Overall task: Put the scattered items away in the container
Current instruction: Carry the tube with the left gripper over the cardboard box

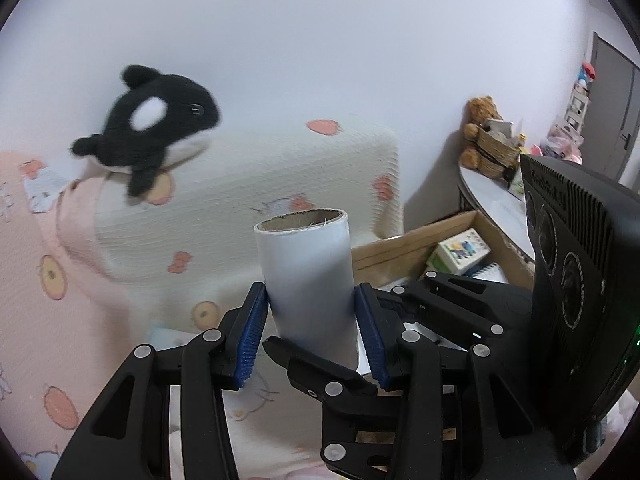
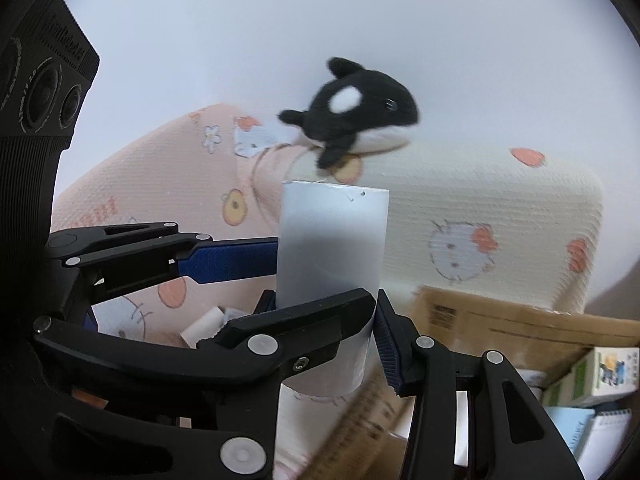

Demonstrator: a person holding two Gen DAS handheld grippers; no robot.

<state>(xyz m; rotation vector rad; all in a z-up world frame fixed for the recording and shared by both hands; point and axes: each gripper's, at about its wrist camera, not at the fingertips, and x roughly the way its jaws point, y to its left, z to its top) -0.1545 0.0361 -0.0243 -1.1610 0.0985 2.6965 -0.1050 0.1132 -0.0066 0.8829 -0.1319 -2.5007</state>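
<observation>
A white roll with a cardboard core stands upright between the blue pads of my left gripper, which is shut on its lower part. My right gripper also closes around the same roll from the right side, its fingers crossing those of the left one. The cardboard box lies to the right behind the roll; it also shows in the right wrist view. It holds a small printed carton and a spiral notebook.
A black-and-white orca plush lies on top of patterned pillows on the pink bedding. A white side table at the right carries a teddy bear and a woven basket. A wooden ruler lies low in the right wrist view.
</observation>
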